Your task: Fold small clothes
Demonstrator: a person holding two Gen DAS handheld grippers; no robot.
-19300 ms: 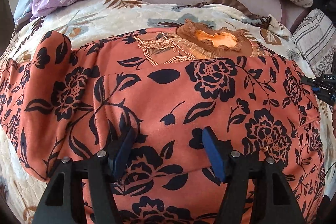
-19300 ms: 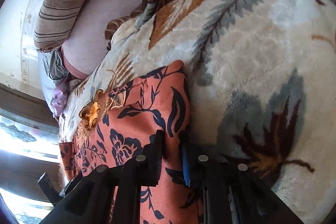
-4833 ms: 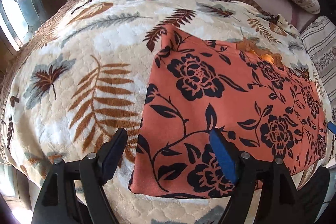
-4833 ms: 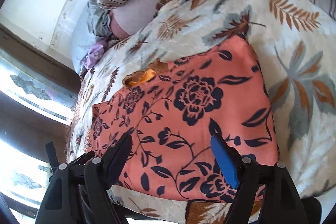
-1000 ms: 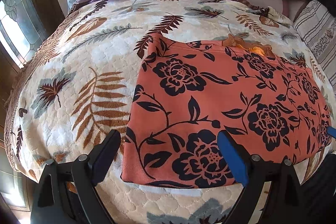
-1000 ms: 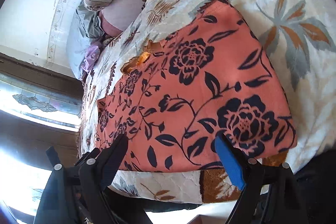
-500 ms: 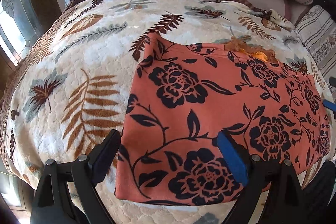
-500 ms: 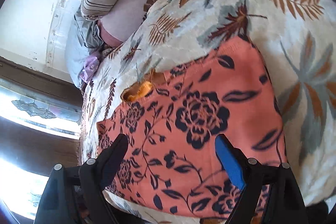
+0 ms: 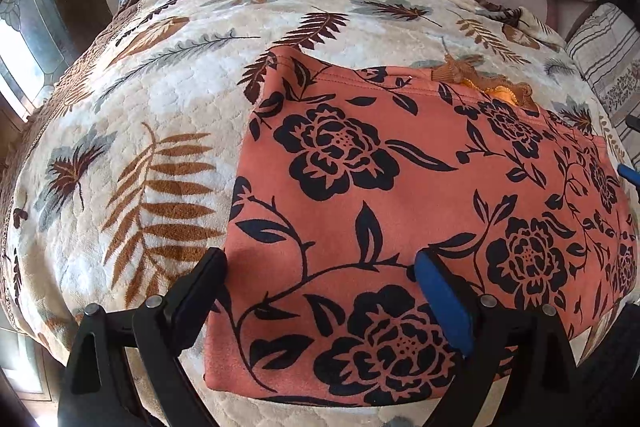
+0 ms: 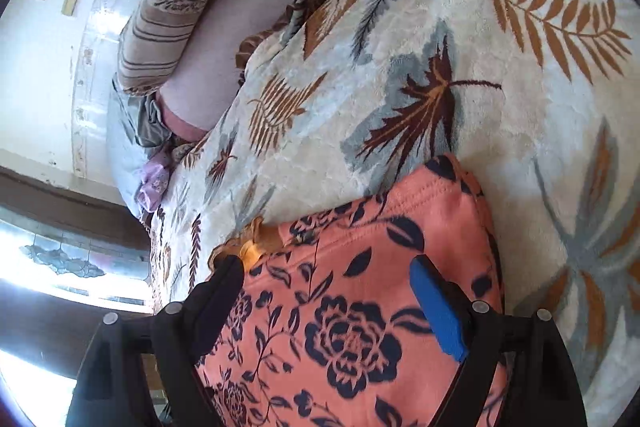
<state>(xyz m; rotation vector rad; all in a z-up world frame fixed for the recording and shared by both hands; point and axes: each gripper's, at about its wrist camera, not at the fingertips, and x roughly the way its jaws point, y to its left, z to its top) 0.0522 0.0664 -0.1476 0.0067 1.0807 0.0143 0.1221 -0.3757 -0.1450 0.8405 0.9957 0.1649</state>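
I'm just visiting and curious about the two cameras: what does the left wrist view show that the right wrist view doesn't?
Only the left wrist view shows the orange floral garment's near hem and left side, plus the right gripper's blue fingertip. Only the right wrist view shows the white wall. Both show the garment, its lace collar, the leaf-print blanket, striped pillow and open grippers.

The floral garment point(image 9: 420, 187) looked like soft, matt, suede-like cloth; the leaf-print blanket point(image 9: 160, 115) was plush, quilted fleece.
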